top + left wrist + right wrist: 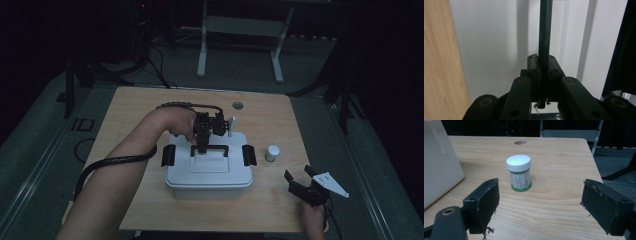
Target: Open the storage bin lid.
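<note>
Left gripper (202, 145): clamped on box (209, 172) handle (545, 32), to lift lid. Right gripper (540, 202): wide open, empty, jar (519, 173) ahead for grasping.

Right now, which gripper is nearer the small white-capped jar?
Right. The right gripper hovers open just short of the jar, which stands ahead between its jaws. The left gripper is shut on the box handle, farther off.
</note>
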`<move>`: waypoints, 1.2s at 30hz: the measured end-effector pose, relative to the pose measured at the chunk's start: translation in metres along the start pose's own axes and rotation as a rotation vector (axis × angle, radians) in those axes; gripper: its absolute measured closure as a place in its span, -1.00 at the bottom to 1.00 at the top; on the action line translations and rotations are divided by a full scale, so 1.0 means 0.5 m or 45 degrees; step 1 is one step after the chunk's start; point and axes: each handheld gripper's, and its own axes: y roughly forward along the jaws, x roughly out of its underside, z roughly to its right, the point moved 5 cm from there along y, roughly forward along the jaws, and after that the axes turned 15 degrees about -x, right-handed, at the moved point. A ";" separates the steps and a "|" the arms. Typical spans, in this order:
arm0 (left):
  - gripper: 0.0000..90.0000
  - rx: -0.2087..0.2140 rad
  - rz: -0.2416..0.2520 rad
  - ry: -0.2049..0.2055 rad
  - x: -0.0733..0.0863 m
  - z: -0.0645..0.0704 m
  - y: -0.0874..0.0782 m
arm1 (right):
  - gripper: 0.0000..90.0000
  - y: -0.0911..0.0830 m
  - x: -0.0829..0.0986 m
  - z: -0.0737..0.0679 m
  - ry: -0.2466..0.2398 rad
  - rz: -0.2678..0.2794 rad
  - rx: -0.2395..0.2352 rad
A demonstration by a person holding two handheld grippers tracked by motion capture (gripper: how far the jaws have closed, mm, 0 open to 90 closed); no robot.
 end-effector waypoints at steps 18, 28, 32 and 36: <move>0.86 -0.062 0.071 -0.033 0.024 -0.013 -0.067 | -0.68 0.001 0.000 0.000 -0.006 -0.006 0.002; 0.87 -0.112 0.092 -0.069 0.058 -0.014 -0.113 | -0.68 0.001 0.001 0.000 -0.006 -0.006 0.003; 0.86 -0.114 0.088 -0.089 0.081 -0.013 -0.122 | -0.68 0.001 0.001 0.000 -0.007 -0.007 0.003; 0.87 -0.118 0.096 -0.112 0.105 -0.011 -0.130 | -0.68 0.001 0.001 0.000 -0.009 -0.010 0.005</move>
